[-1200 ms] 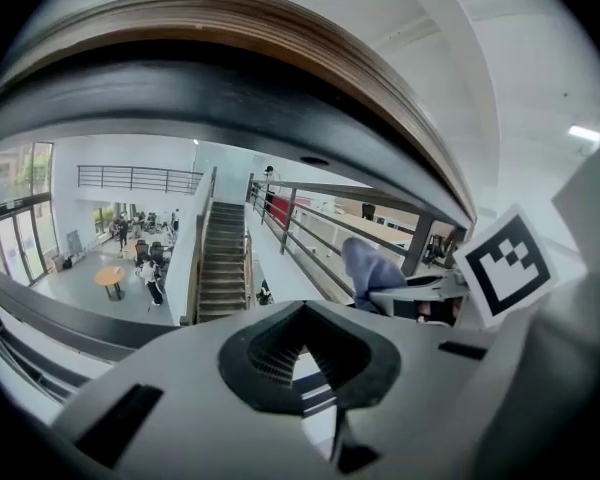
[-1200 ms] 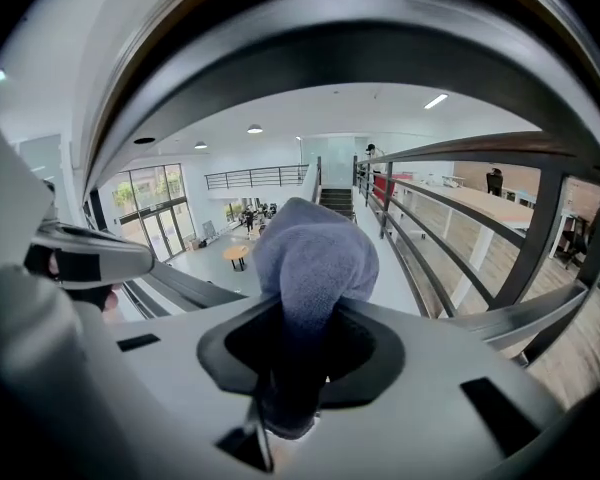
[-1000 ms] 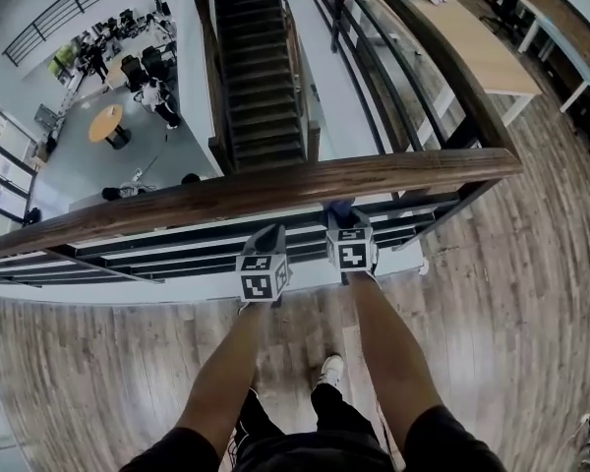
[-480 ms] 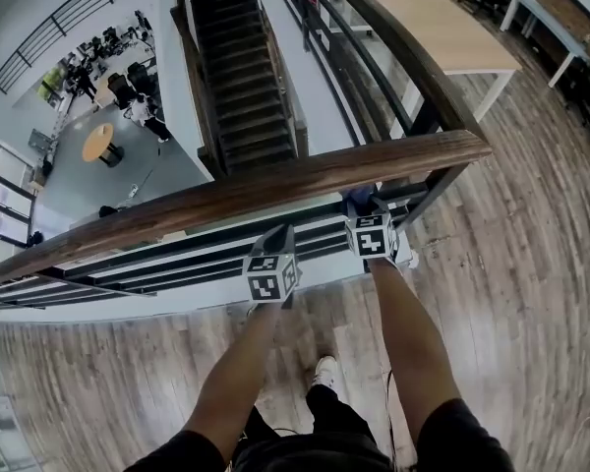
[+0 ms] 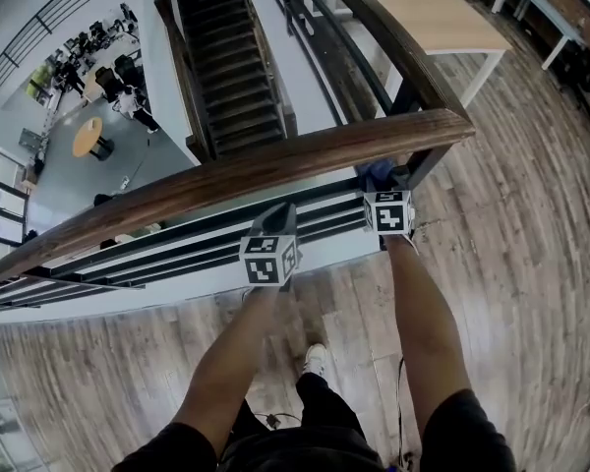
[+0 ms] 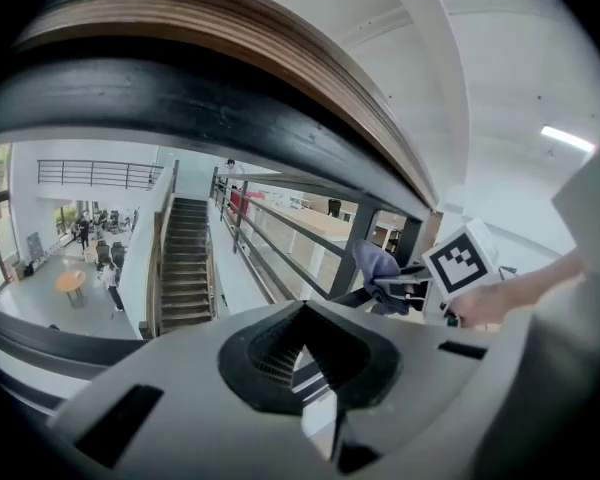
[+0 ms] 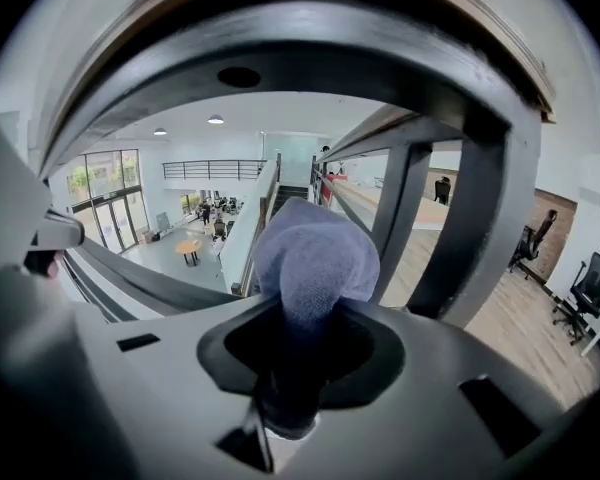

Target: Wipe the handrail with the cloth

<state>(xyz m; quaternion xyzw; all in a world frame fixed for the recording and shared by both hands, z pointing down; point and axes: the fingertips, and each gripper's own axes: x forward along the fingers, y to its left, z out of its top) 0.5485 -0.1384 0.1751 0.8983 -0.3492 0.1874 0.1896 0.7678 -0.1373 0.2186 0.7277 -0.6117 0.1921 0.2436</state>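
The wooden handrail (image 5: 246, 177) runs from lower left up to a corner at the right, on black bars. A blue cloth (image 5: 377, 173) is bunched just under the rail near that corner, and my right gripper (image 5: 380, 189) is shut on it. The right gripper view shows the cloth (image 7: 315, 256) bulging out of the right gripper (image 7: 298, 340), beneath the rail's dark underside (image 7: 310, 43). My left gripper (image 5: 275, 218) hangs left of it below the rail, shut and holding nothing. From the left gripper (image 6: 305, 353) I see the cloth (image 6: 378, 266) and the rail (image 6: 250, 43) overhead.
A black corner post (image 7: 470, 228) stands right of the cloth. A second rail (image 5: 383, 28) leads away from the corner. Beyond the railing are a staircase (image 5: 216, 57) and a drop to a lower floor (image 5: 79, 116). A wooden table (image 5: 433, 13) stands at far right.
My right gripper has slid to the right under the rail with the cloth, nearer to the corner. The left gripper stays about where it was below the rail.
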